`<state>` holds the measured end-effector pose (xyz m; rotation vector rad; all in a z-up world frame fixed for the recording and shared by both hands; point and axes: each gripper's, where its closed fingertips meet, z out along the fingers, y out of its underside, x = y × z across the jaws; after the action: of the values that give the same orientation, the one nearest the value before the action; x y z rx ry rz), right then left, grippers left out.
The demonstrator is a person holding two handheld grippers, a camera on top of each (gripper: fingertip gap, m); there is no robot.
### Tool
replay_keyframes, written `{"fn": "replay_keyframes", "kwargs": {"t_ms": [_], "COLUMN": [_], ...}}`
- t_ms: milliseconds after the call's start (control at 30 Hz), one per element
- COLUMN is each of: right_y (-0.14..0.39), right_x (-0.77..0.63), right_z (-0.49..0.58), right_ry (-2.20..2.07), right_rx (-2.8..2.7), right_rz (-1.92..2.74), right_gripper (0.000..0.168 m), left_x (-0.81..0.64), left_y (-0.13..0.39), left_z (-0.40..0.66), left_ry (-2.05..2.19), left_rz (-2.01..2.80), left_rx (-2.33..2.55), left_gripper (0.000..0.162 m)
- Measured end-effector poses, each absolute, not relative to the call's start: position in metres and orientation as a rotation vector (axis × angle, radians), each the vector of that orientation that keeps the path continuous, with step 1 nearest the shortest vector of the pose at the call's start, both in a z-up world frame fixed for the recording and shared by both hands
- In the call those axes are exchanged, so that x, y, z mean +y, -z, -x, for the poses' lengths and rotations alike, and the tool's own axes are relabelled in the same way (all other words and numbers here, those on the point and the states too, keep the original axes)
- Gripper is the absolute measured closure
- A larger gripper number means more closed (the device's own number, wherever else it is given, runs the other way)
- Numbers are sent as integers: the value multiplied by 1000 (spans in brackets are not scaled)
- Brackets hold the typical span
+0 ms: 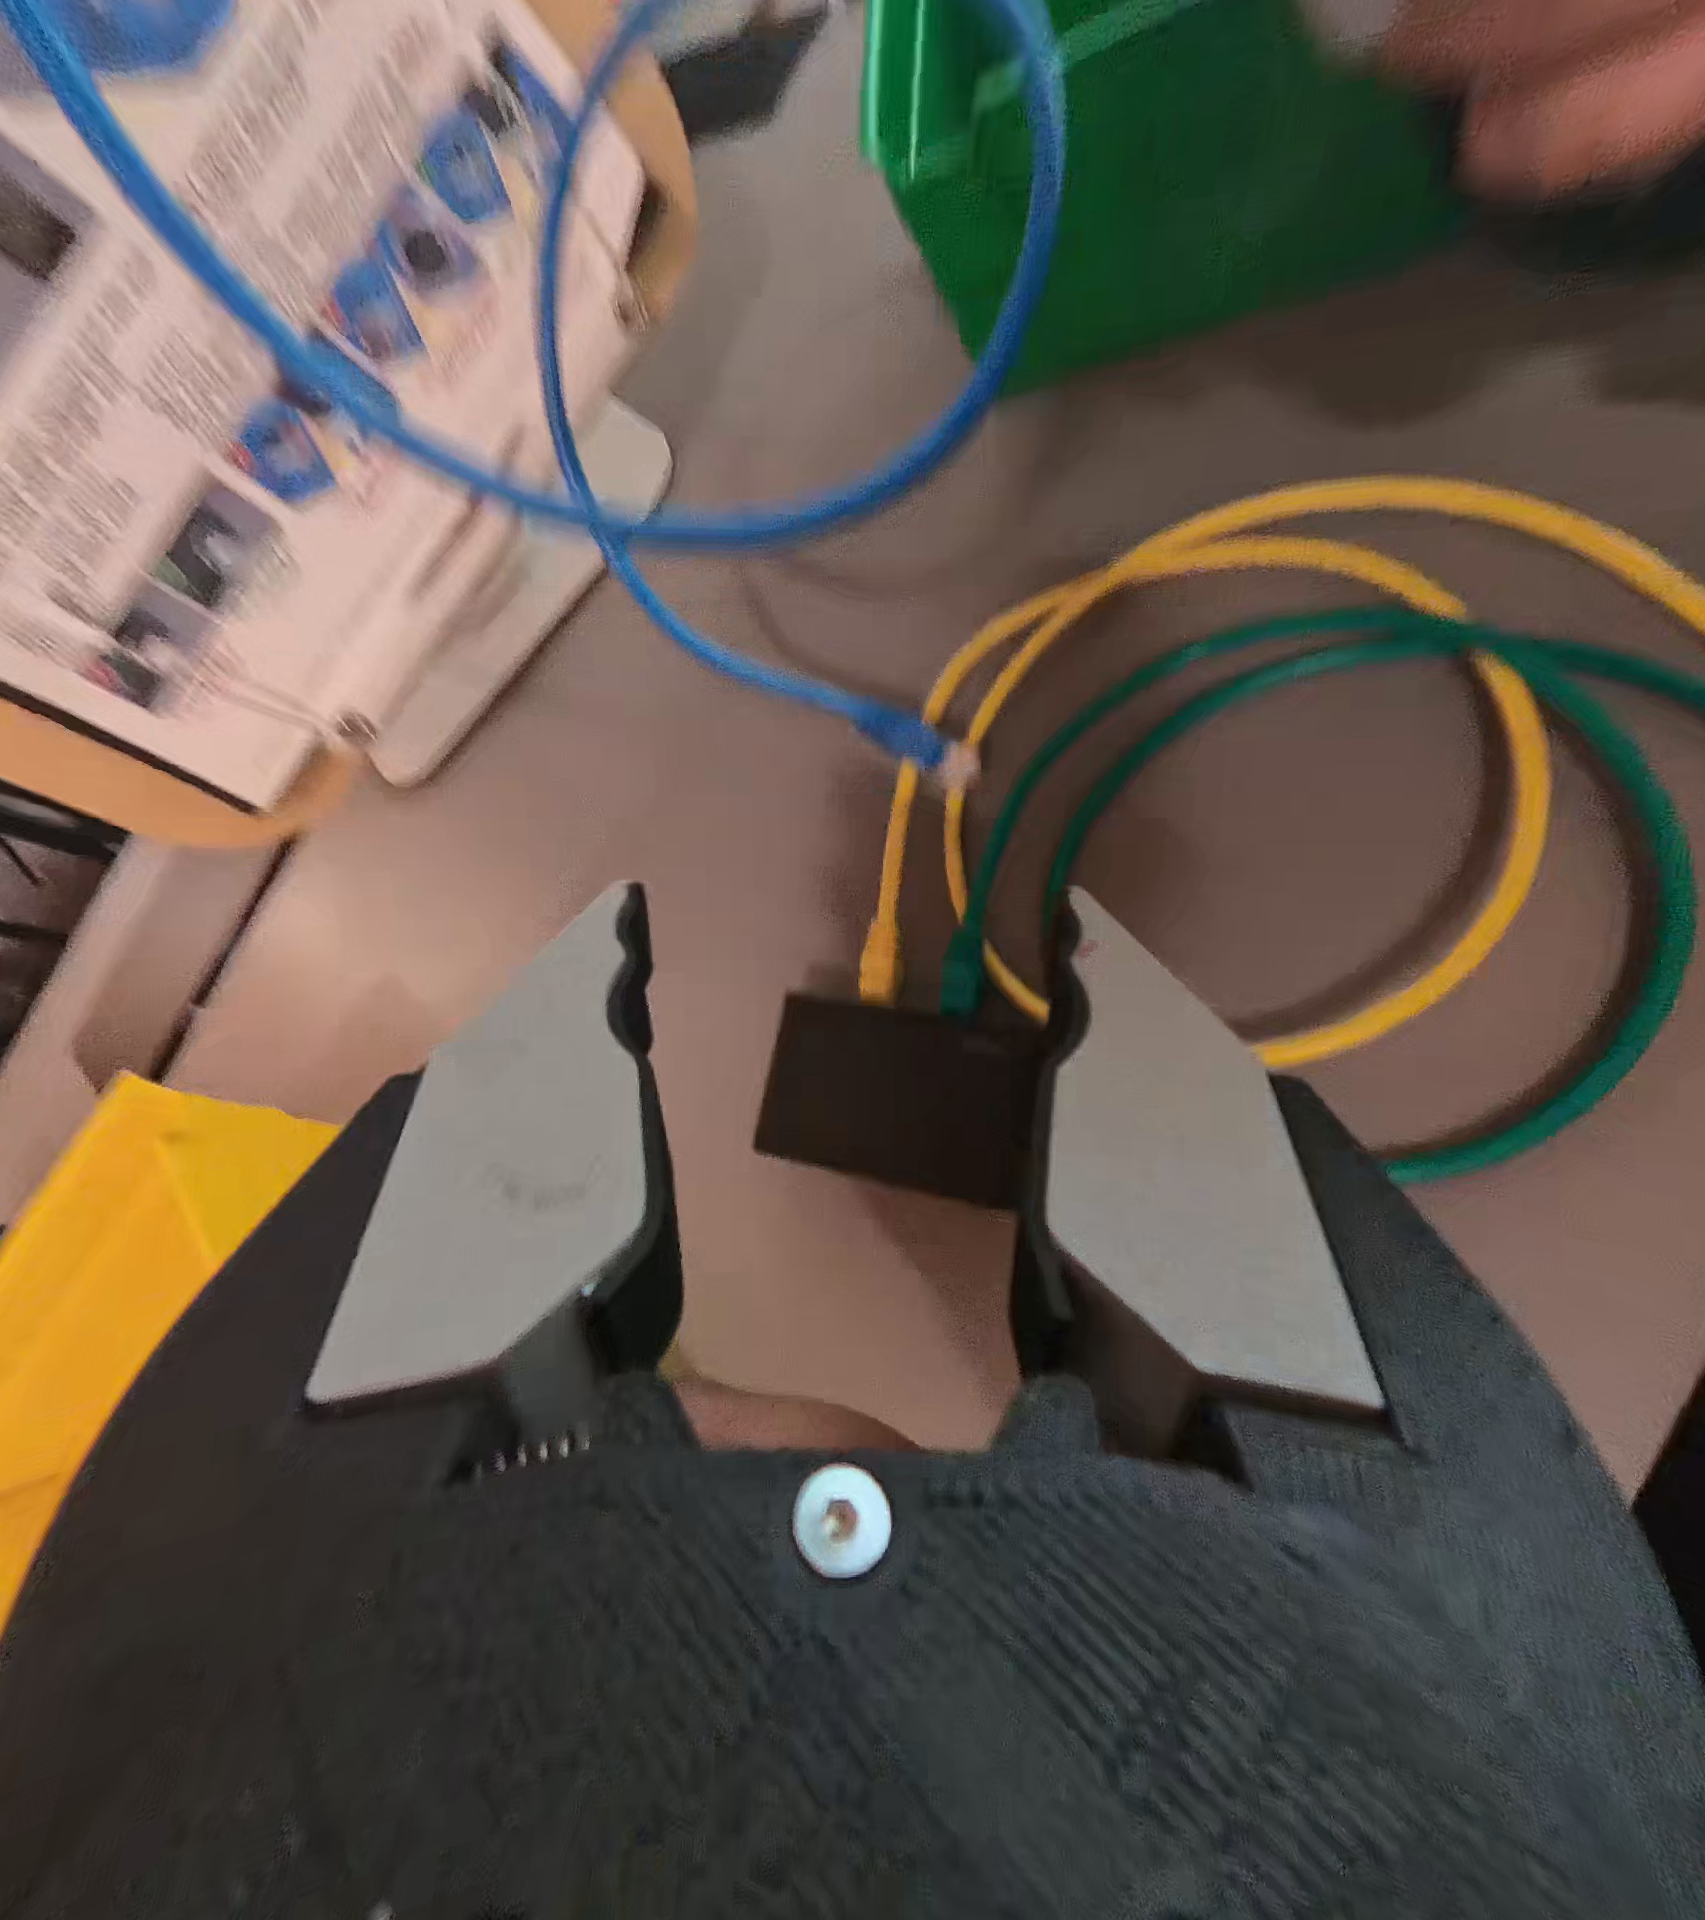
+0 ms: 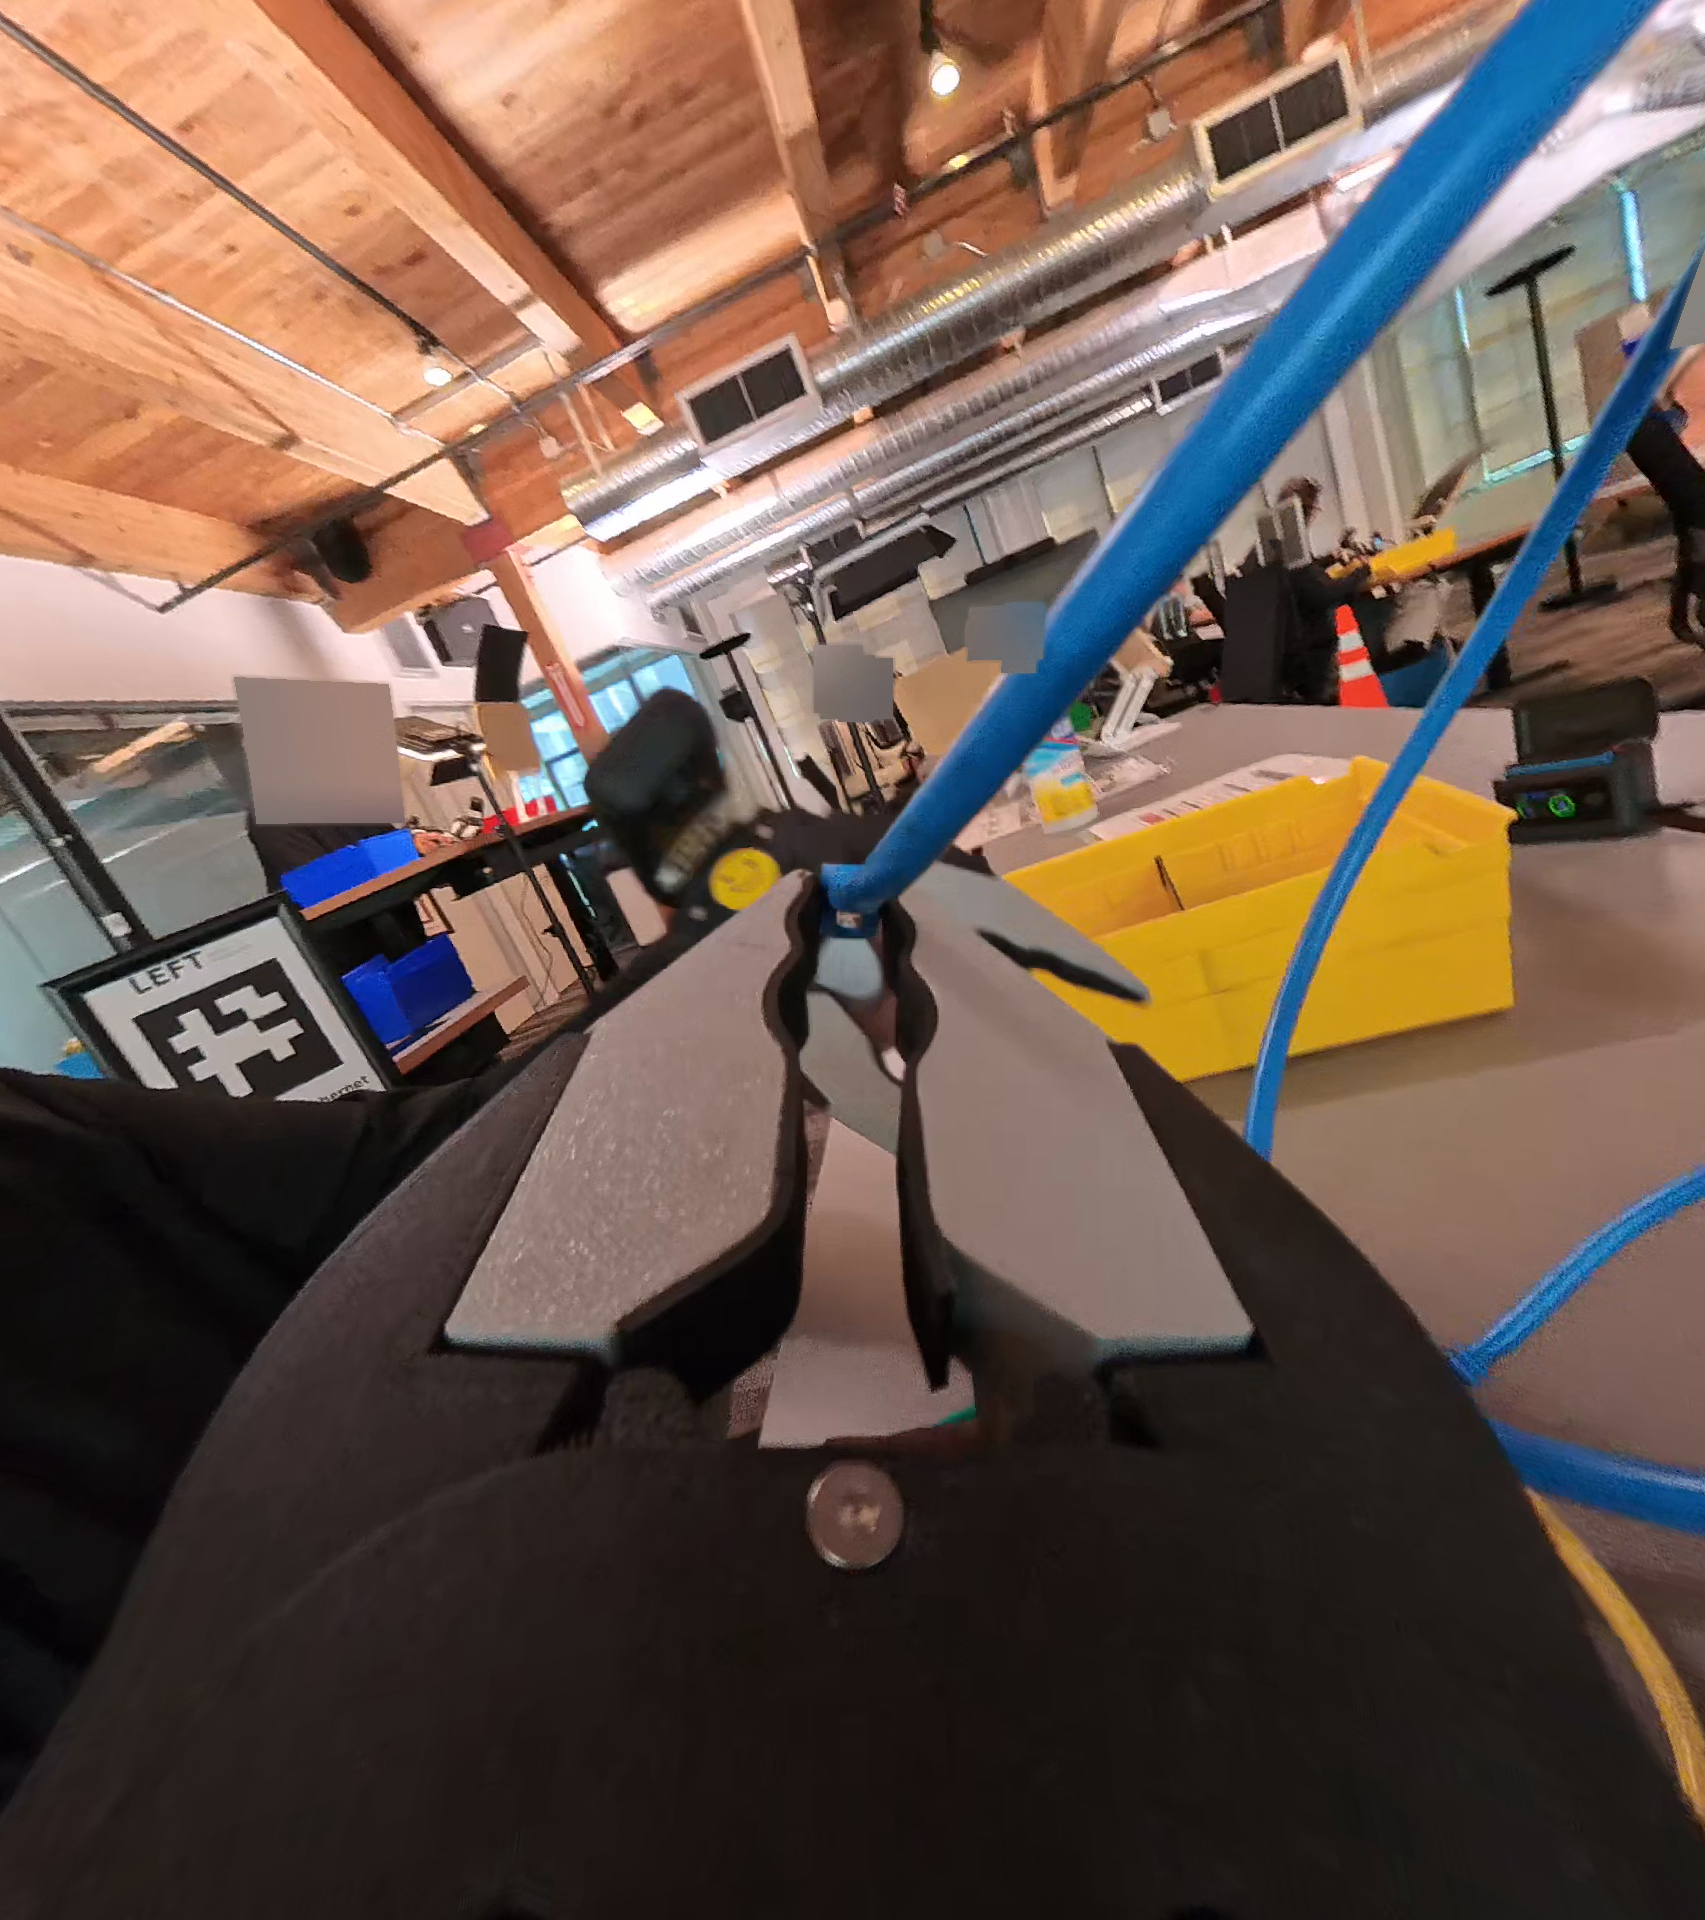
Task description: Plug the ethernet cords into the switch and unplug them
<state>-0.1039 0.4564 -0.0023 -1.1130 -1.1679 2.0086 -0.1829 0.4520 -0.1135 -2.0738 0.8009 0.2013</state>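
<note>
Jaws spread wide on the left gripper [image 1: 853, 925], empty, above the black switch [image 1: 895, 1101] on the table [image 1: 619, 852] — yellow cord [image 1: 1513, 790] and green cord [image 1: 1648, 935] plugged in. Right gripper [image 2: 850, 920] pinched tight on the blue cord [image 2: 1180, 520] at its plug, raised off the table — its other plug [image 1: 931, 750] hangs free beyond the switch.

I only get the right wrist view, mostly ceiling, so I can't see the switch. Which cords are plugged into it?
Observer: The yellow cord and green cord are plugged into the switch.
Operator: And the blue one I'm holding, where's its other end?
Observer: The blue cord's free plug hangs unplugged beyond the switch.
Operator: What's the left gripper doing?
Observer: The left gripper is open, holding nothing, its fingers either side of the switch in the image.
</note>
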Motion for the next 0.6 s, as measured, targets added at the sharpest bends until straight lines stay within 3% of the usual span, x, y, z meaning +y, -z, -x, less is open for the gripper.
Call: {"fn": "replay_keyframes", "kwargs": {"t_ms": [200,367,400,433,500,600], "right_y": [2,41,54,65,85,99], "right_x": [452,467,472,477,481,485], "right_z": [101,121,125,128,133,137], "right_ry": [-1992,-1698,-1600,-1526,-1458,-1466], "right_rx": [-1215,-1325,-1357,-1387,-1437,-1444], "right_rz": [1071,1264,1314,1360,1458,1538], "right_gripper": [160,160,160,160,160,160], "left_x": [446,449,446,447,447,450], "left_y": [187,218,226,227,233,232], "left_z": [210,233,233,224,217,219], "left_ry": [-2,-119,-97,4,107,112], "left_rz": [2336,2453,2492,2486,2511,2506], "left_rx": [777,845,862,832,801,792], "left_gripper": [79,57,56,66,54,65]}}
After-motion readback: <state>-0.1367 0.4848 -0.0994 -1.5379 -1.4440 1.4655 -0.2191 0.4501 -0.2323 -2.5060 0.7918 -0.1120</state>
